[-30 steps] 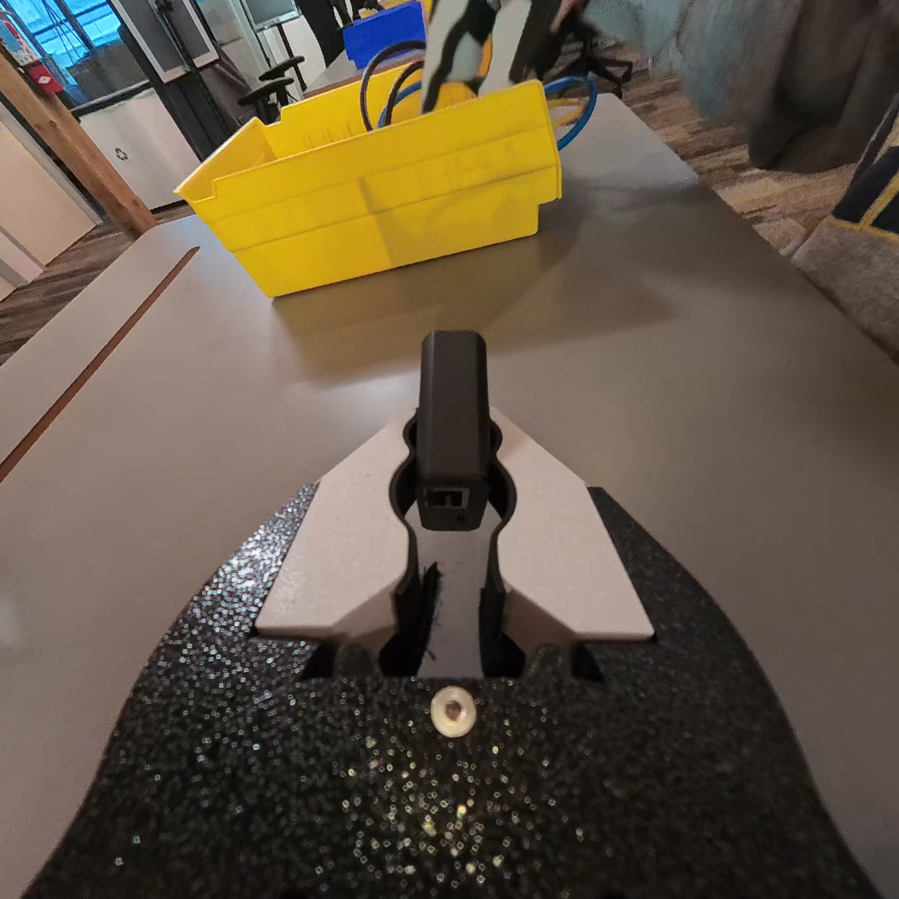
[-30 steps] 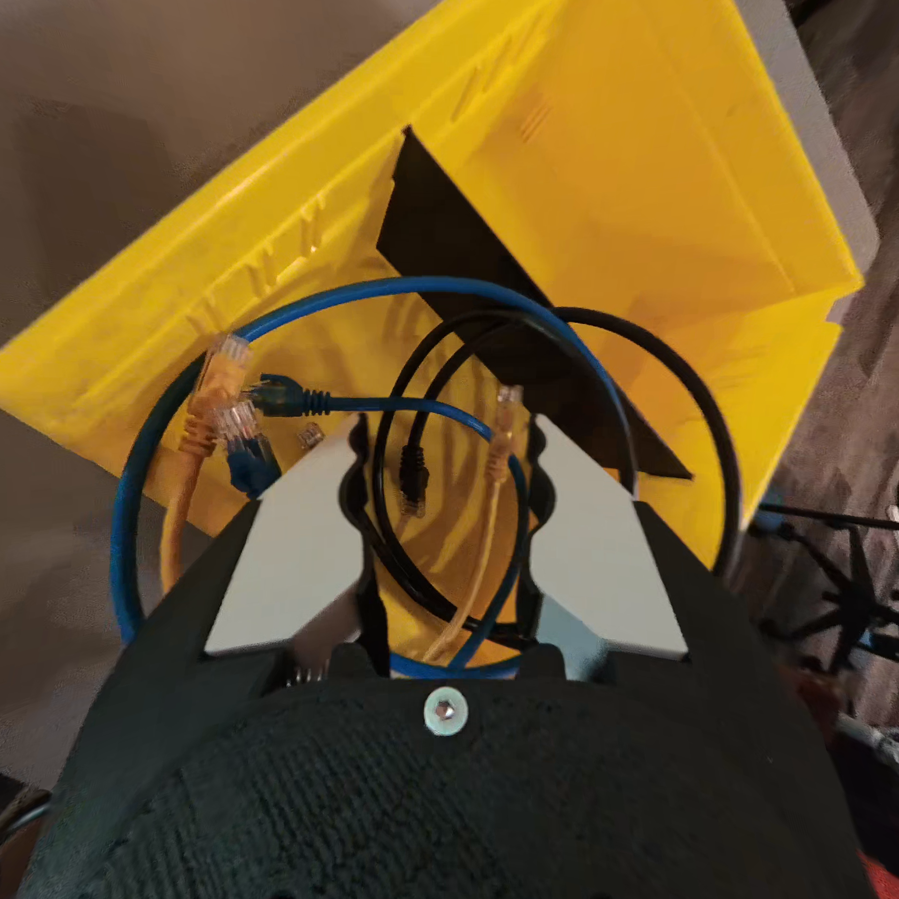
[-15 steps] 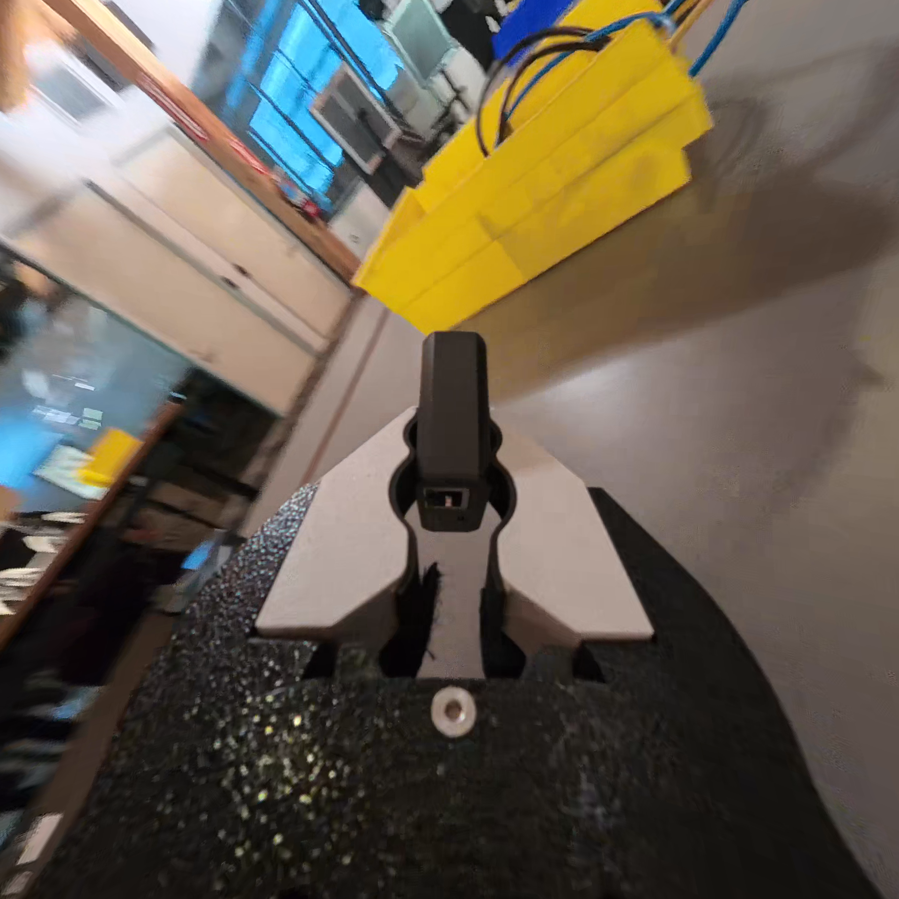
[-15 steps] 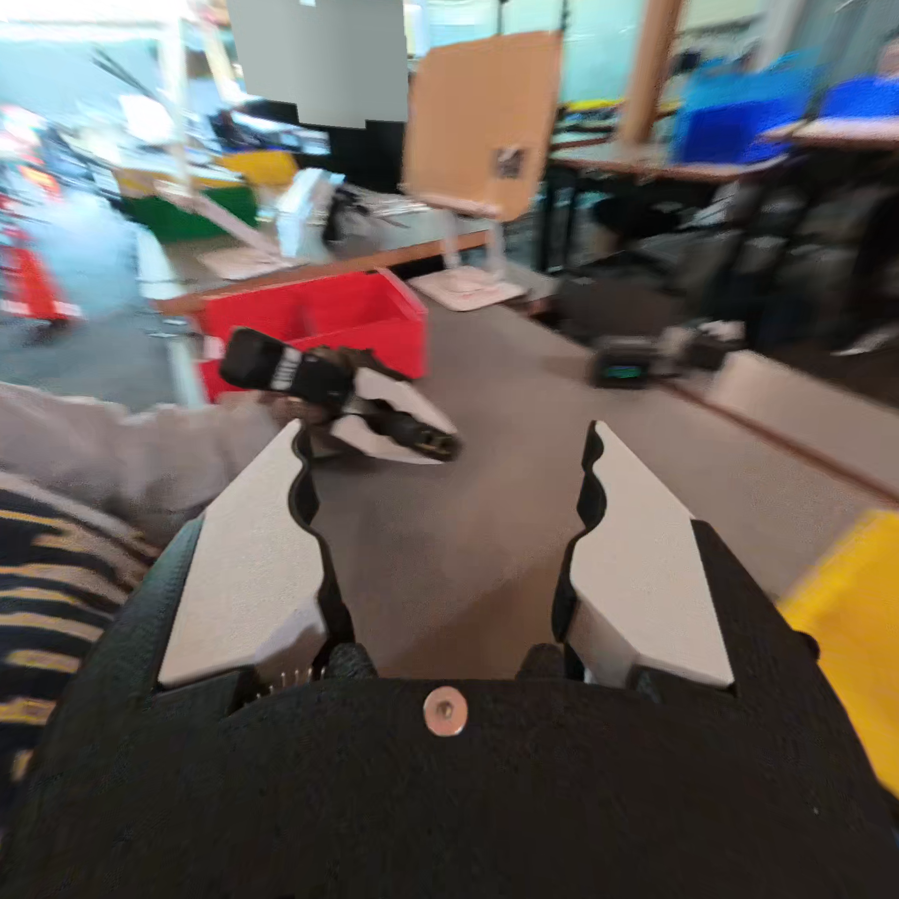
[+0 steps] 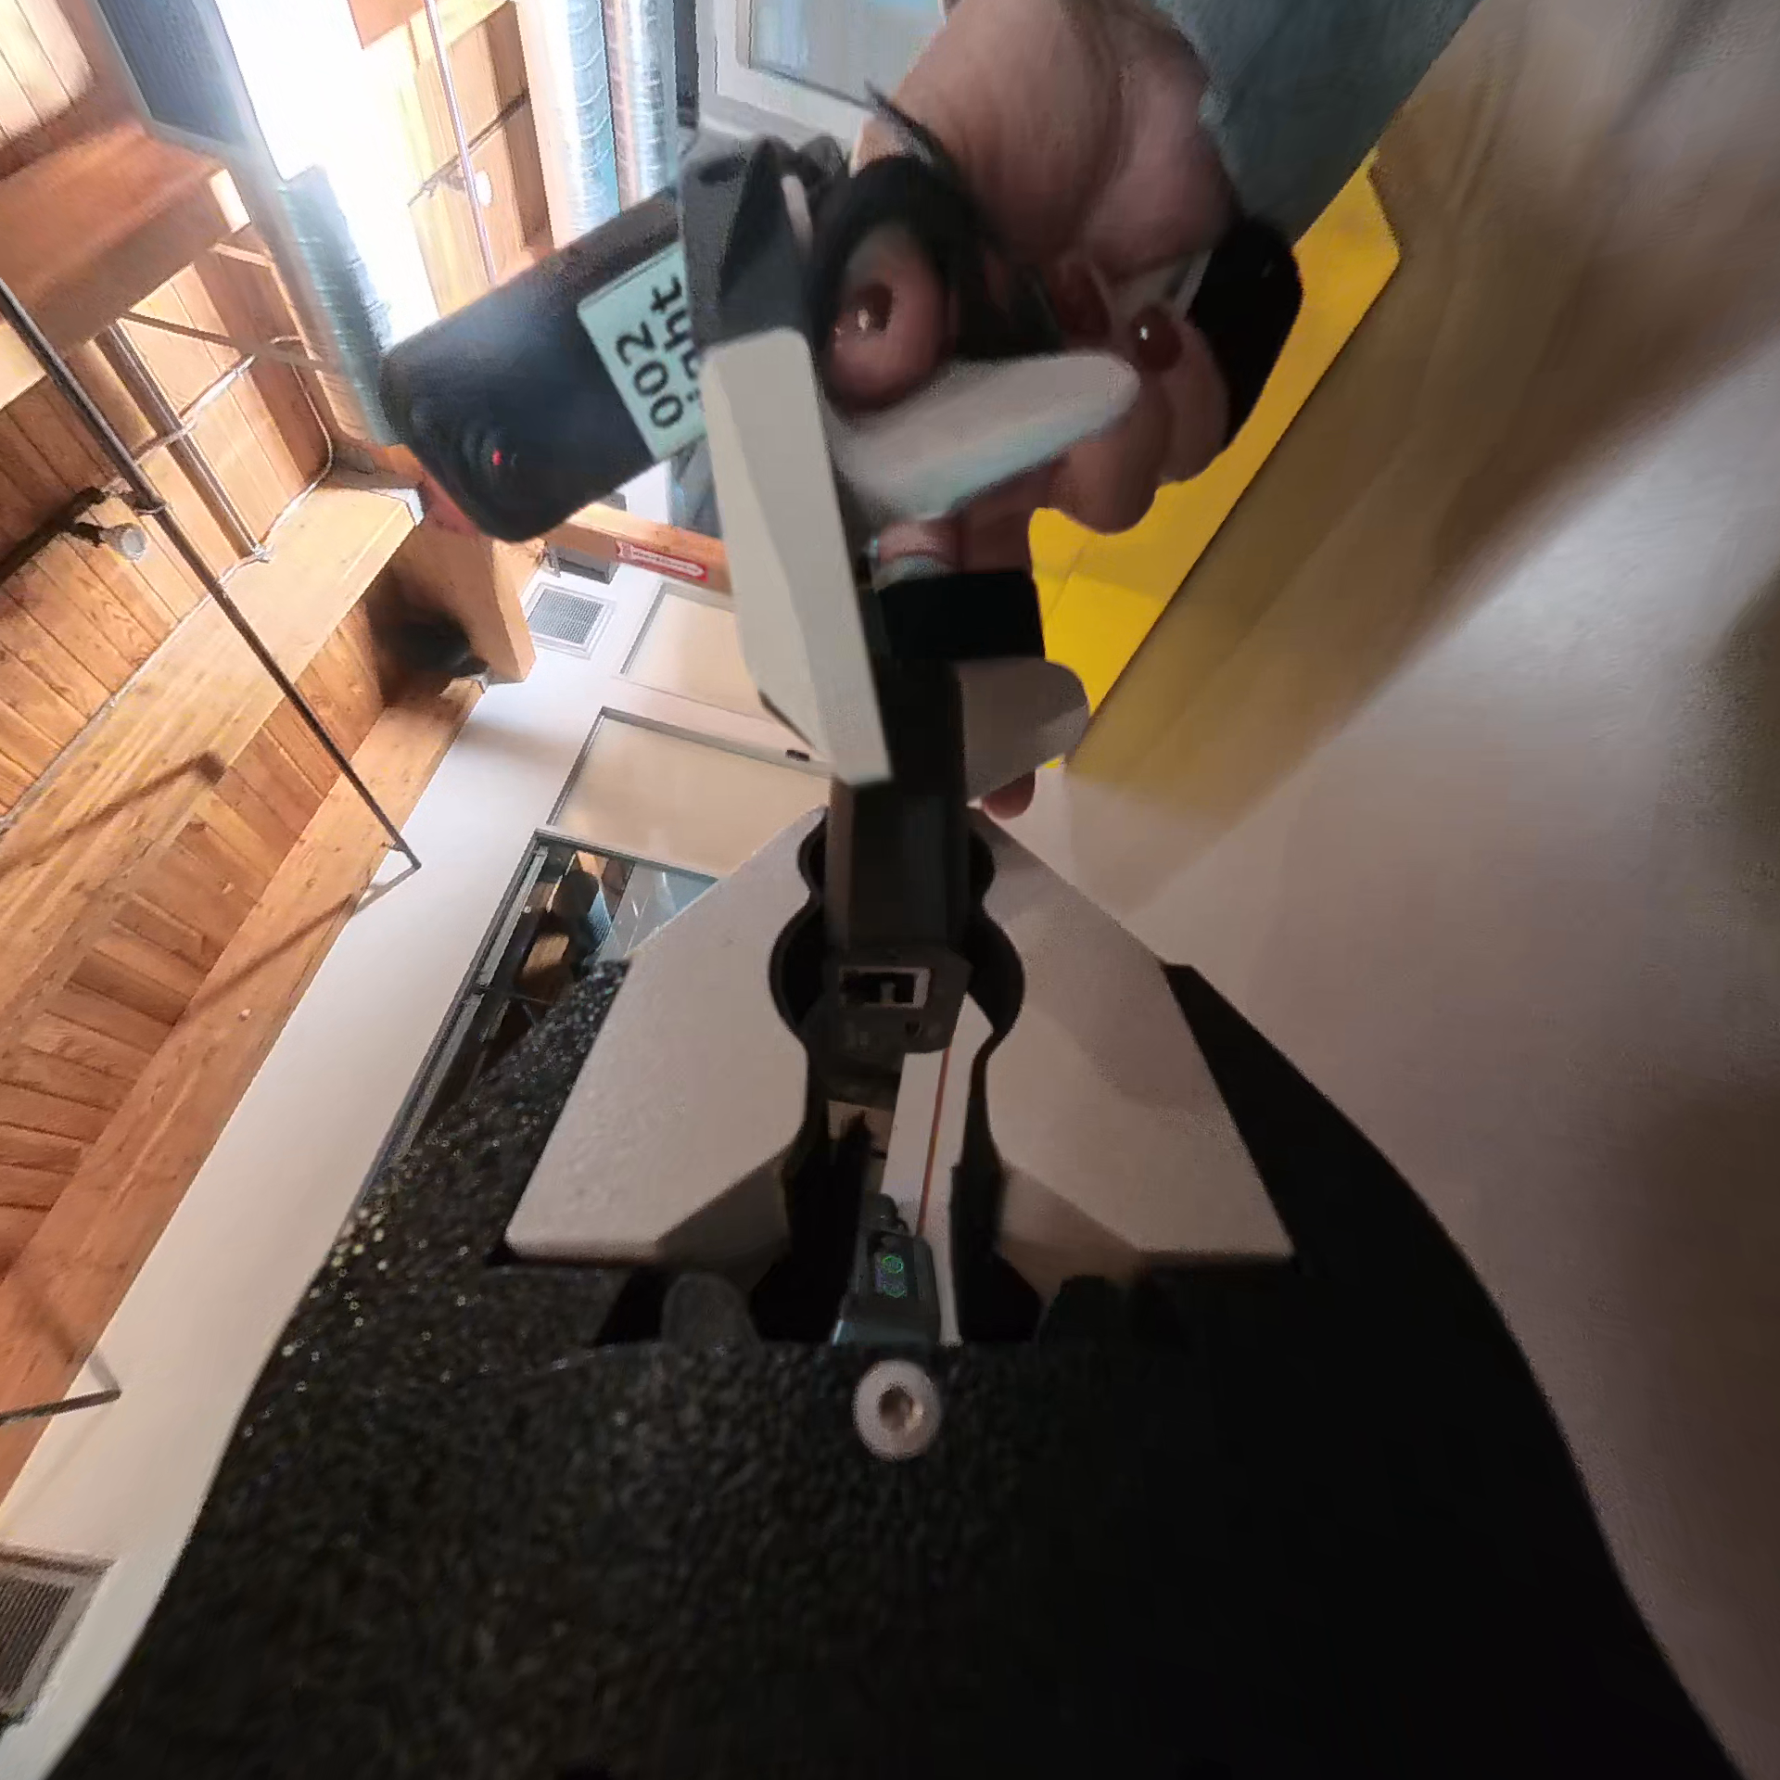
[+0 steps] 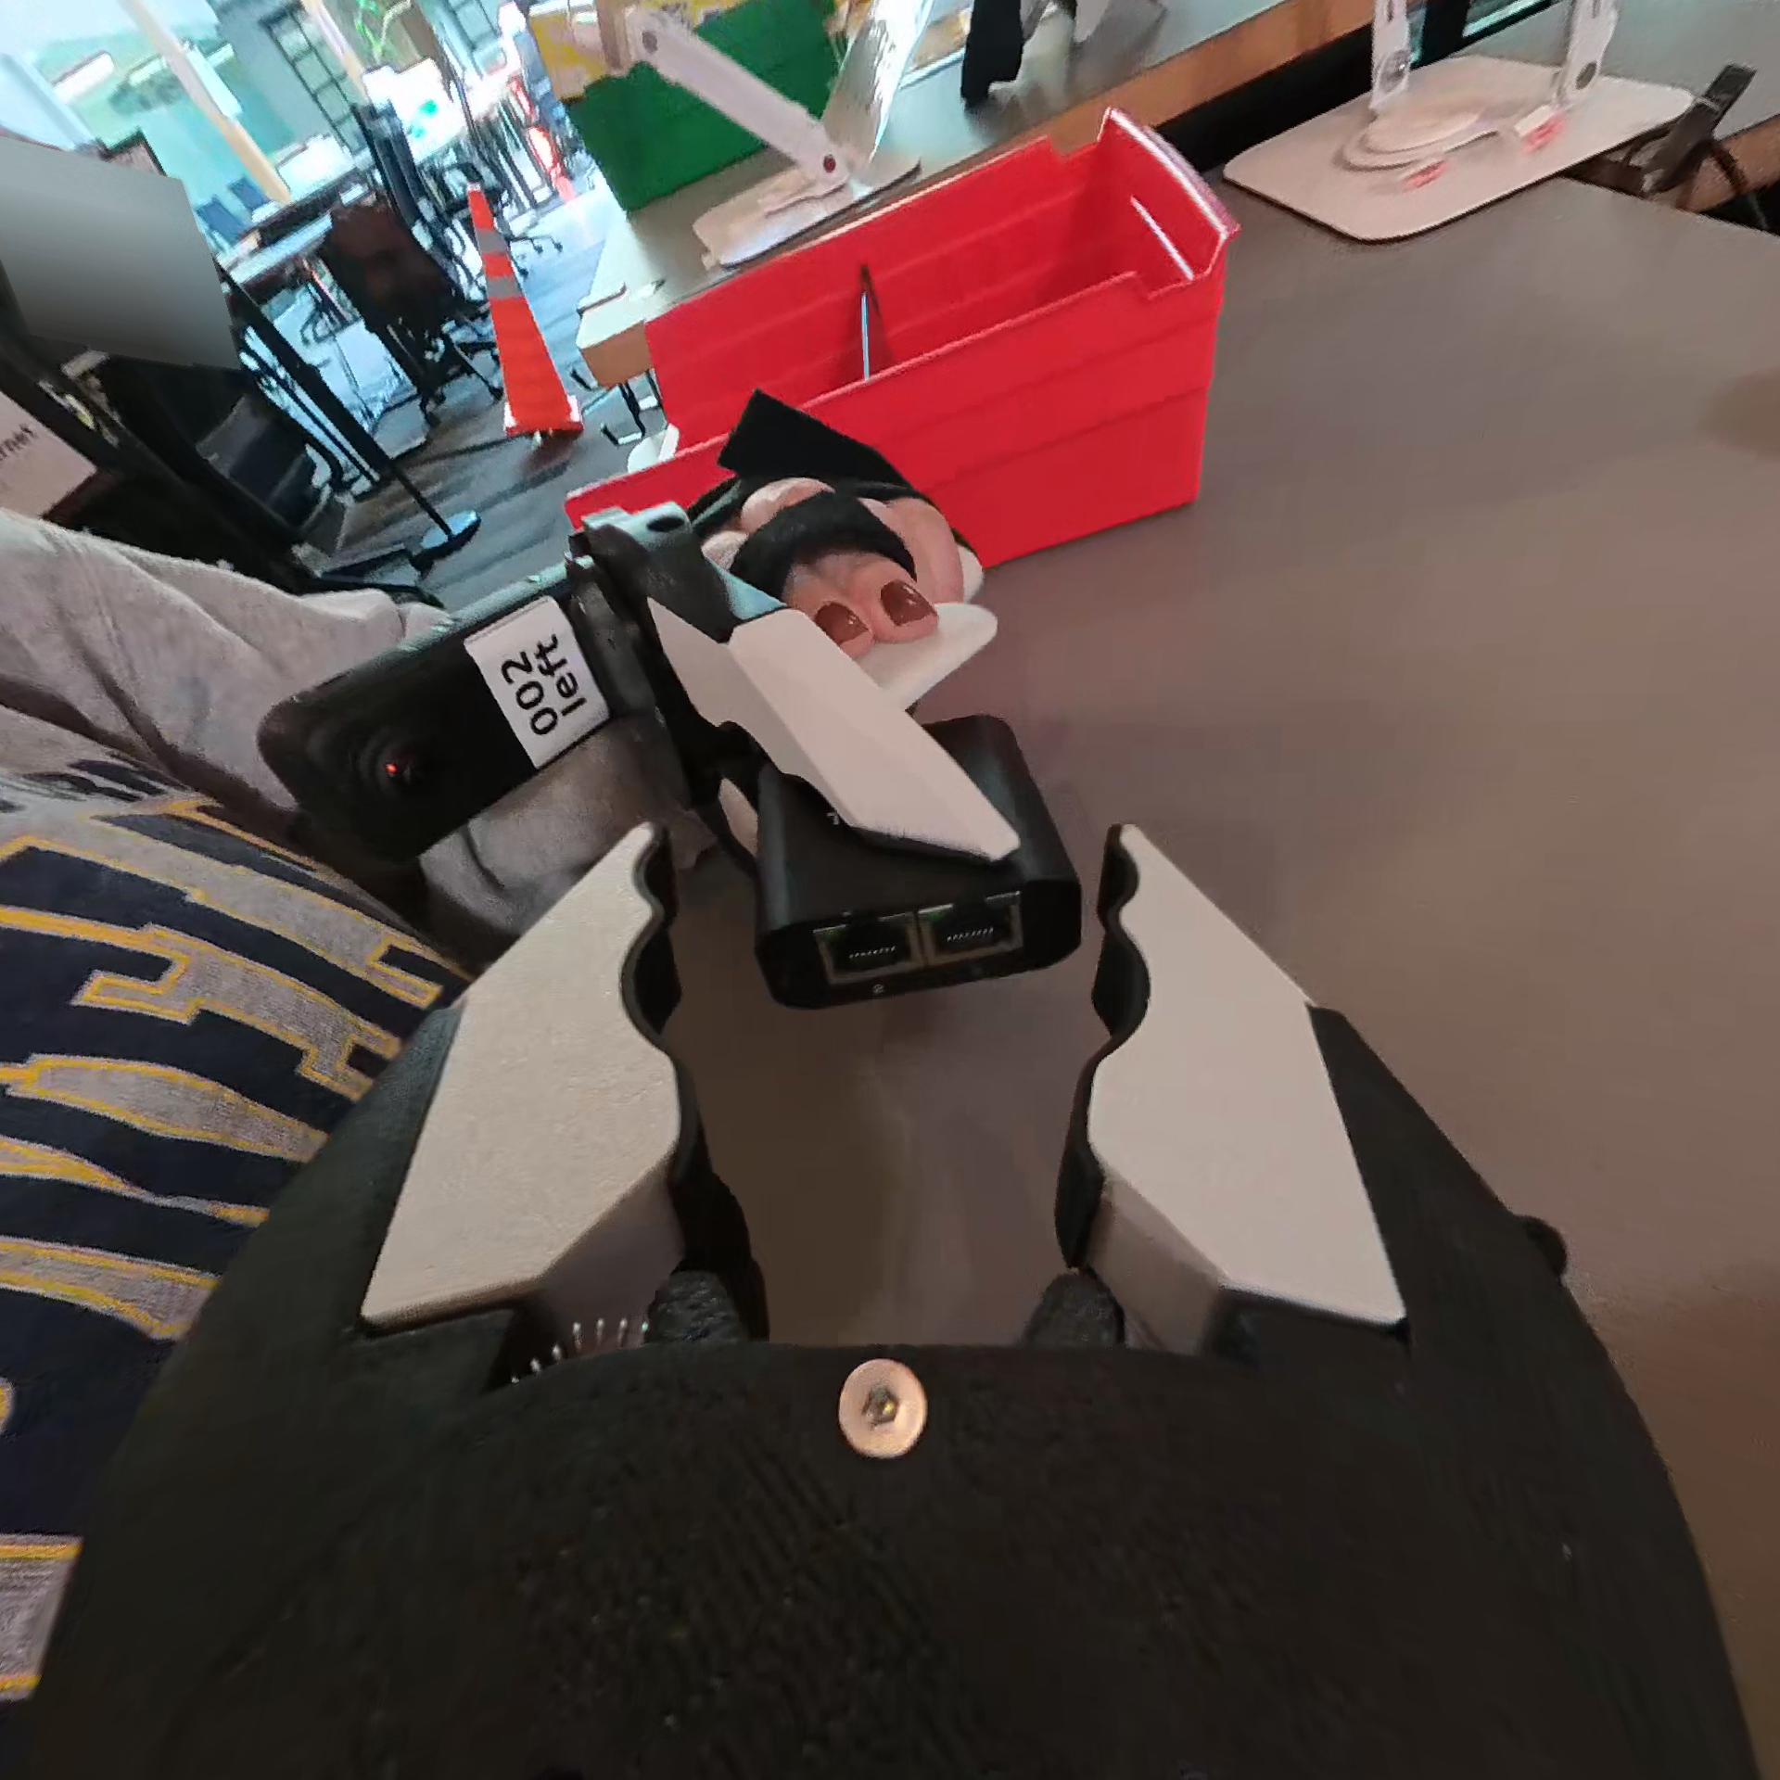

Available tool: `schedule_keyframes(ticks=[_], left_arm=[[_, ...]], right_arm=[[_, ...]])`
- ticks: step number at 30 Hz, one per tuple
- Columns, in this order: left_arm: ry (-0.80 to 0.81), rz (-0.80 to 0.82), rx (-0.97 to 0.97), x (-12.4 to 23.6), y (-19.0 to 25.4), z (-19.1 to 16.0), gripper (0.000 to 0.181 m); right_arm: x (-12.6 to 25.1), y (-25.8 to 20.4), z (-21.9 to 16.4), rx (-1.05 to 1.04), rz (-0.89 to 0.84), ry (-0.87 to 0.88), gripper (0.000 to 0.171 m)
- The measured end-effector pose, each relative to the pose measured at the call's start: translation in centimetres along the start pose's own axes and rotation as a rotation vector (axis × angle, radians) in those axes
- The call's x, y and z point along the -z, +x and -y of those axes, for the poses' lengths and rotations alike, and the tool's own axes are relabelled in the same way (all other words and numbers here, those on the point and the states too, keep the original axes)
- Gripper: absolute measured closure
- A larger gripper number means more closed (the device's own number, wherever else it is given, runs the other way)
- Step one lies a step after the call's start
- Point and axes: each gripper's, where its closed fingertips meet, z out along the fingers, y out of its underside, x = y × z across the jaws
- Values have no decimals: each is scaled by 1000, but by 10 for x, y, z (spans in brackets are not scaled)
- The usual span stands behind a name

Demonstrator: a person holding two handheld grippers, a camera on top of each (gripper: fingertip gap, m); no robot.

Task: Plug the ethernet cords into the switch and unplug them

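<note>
The black switch (image 5: 896, 896) is clamped in my left gripper (image 5: 896, 838), which is shut on it and holds it above the grey table. In the right wrist view the switch (image 6: 915, 915) points its two ports at me, and both ports are open holes. My left gripper (image 6: 925, 819) shows there from the side, one white finger (image 6: 838, 732) lying on top of the switch. My right gripper (image 6: 886, 857) is open and empty, with the port end of the switch between its fingertips. From the left wrist view its fingers (image 5: 799, 578) straddle the switch's far end. No cord is in view.
A yellow bin (image 5: 1204, 482) stands on the grey table (image 5: 1445, 867) behind the right gripper. A red bin (image 6: 963, 366) stands on the table (image 6: 1445, 674) beyond the left gripper. A person's hand (image 6: 848, 578) and patterned sleeve (image 6: 144, 1011) are at the left. The grippers are tip to tip, or close to it.
My right gripper left the cords in the yellow bin, swung round empty and closed in on the switch's port end. My left gripper rolled and brought the switch toward it.
</note>
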Motion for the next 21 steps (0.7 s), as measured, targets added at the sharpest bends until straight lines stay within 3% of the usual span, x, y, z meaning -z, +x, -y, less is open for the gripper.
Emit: schedule_keyframes(ticks=[5,12,16,18,21], left_arm=[[20,-4,37,-1,0,4,160],[42,10,35,-2,-1,6,157],[42,156,93,-1,-26,1,107],[27,198,187,1,-36,-9,93],[-11,230,323,3,-44,-31,91]], right_arm=[[-3,2,-1,43,-20,-13,106],[-3,2,-5,67,-24,-41,107],[9,7,0,116,-94,-32,107],[24,12,9,159,-157,-16,108],[67,25,25,290,-314,-44,108]])
